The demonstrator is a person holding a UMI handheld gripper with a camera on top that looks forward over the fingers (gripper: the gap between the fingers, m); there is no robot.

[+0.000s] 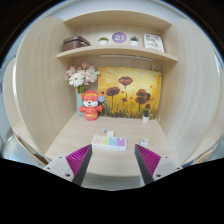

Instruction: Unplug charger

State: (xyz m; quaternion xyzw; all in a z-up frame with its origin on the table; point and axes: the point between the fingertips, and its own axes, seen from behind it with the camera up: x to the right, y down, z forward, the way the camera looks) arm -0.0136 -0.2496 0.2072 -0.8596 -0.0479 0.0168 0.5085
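A small white block with pastel coloured squares on top lies on the pale wooden desk; it looks like a power strip. I cannot make out a separate charger or cable on it. My gripper is open, its magenta pads spread wide. The block sits just ahead of the fingertips, roughly centred between them, and touches neither finger.
A red figurine and a vase of flowers stand at the back left. A flower poster covers the back wall, with a small potted plant to its right. A shelf above holds a box, a clock and a card. Side walls enclose the desk.
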